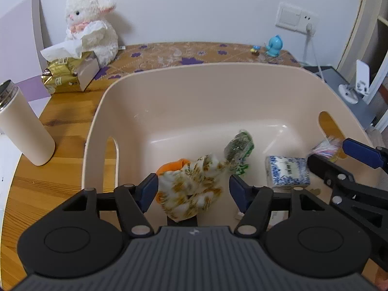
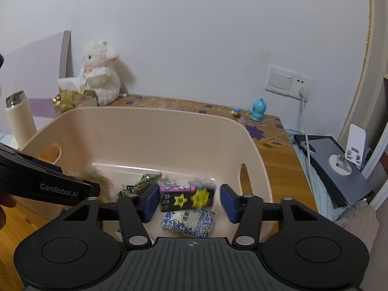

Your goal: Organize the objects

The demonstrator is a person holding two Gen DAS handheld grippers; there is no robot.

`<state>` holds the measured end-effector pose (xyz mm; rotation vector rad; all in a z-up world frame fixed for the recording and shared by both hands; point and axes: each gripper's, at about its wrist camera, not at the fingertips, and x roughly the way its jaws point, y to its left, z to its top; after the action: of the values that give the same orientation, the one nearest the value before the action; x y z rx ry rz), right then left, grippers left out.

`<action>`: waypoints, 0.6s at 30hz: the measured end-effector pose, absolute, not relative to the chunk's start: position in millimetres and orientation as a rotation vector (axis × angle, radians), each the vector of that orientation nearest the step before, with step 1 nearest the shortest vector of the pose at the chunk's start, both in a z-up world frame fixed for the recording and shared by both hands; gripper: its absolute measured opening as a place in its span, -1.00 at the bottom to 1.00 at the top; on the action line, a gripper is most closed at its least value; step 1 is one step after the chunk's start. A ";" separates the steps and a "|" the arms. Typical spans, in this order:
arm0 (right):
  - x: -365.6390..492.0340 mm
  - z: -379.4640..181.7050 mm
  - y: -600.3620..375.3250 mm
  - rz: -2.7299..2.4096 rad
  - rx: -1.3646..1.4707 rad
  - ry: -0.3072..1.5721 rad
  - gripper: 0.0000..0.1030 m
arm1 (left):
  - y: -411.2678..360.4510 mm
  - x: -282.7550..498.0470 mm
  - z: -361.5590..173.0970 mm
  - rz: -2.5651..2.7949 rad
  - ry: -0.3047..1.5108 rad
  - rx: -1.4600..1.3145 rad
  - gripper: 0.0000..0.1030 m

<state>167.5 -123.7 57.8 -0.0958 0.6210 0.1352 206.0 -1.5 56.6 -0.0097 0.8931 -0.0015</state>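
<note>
- Hovering over the big beige bin (image 1: 101, 111), the left gripper (image 1: 192, 189) has its jaws spread wide, with a soft bundle of orange and white cloth (image 1: 191, 189) sitting right between them.
- I cannot tell if the cloth hangs loose in the air or already rests on the bin floor; neither blue pad looks pressed into it.
- The right gripper (image 2: 188, 200) is also over the bin, jaws wide and holding nothing. A dark snack pack with yellow stars (image 2: 186, 197) shows between its jaws, and it looks blurry.
- Just below that pack lies a blue and white tissue pack (image 2: 189, 222), flat on the bin floor, near the front wall.
- A green packet (image 1: 238, 149) lies past the cloth, farther from the left gripper, with its long side pointing away and a bit to the right.
- Both grippers point forward and down into the bin from the near side, the right one crossing in beside the left.
- The bin sits on the wooden tabletop (image 1: 63, 126), with a cream bottle (image 1: 24, 126) well off to the left.
- My guess: both things are being let go into the bin, so next each gripper should lift straight up and clear.
</note>
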 end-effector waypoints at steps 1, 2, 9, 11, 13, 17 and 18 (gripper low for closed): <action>164.3 60.3 -126.2 0.134 -0.083 0.617 0.30 | -2.4 202.2 60.4 0.004 0.879 -0.002 0.46; 161.1 63.0 -128.6 0.132 -0.072 0.612 0.33 | -3.1 198.7 63.4 0.011 0.863 0.004 0.51; 133.4 80.2 -142.3 0.125 -0.027 0.587 0.45 | 0.8 169.0 87.5 -0.011 0.794 -0.024 0.61; 123.2 85.3 -143.5 0.127 -0.026 0.576 0.45 | 1.8 158.0 92.8 -0.010 0.772 -0.026 0.64; 112.9 90.3 -144.7 0.127 -0.025 0.565 0.46 | 2.3 146.6 96.5 -0.009 0.757 -0.022 0.66; 90.9 99.7 -147.8 0.117 -0.016 0.540 0.50 | 3.9 123.3 103.6 -0.019 0.738 -0.040 0.67; 86.3 101.4 -148.4 0.115 -0.015 0.536 0.50 | 3.5 116.4 105.9 -0.018 0.726 -0.040 0.67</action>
<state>86.3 -148.4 101.4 -0.0151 0.5363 0.1148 116.4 3.5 105.9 -0.0397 0.7264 -0.0185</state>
